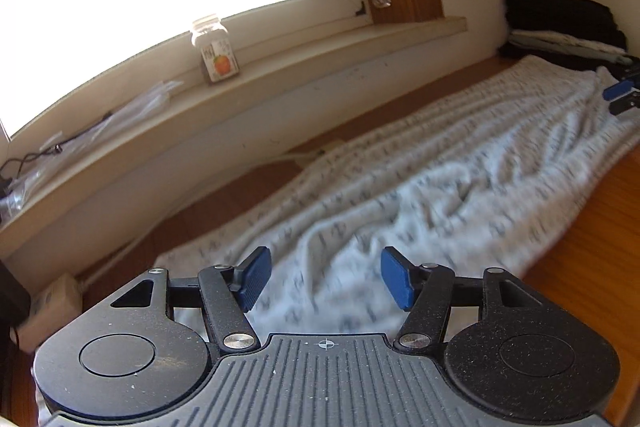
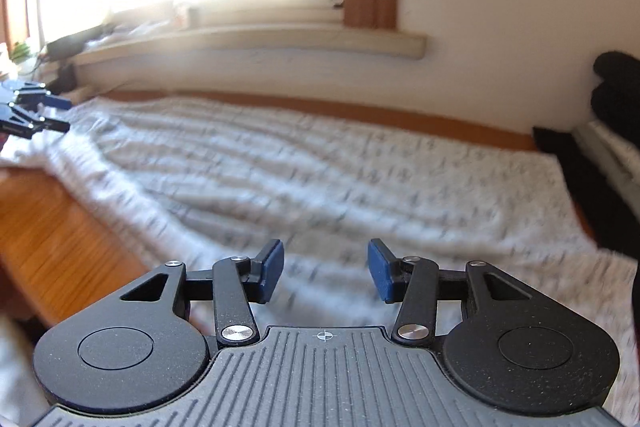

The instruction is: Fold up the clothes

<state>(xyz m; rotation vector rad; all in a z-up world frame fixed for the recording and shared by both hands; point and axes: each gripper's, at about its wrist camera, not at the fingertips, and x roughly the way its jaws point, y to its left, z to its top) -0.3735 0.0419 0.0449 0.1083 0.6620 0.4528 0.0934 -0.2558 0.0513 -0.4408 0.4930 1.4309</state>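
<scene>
Presently both tongs, left (image 1: pixel 326 281) and right (image 2: pixel 326 269), gape apart and empty just above the rumpled white patterned garment (image 1: pixel 440 179) spread across the wooden desk (image 1: pixel 580 267), stretching toward 1 o'clock.

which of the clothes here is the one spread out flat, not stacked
The white patterned garment, spread across the wooden surface; the black clothes sit stacked in the corner.

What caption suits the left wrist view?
Open left gripper above a white patterned cloth spread on a wooden table, jar on windowsill.
</scene>
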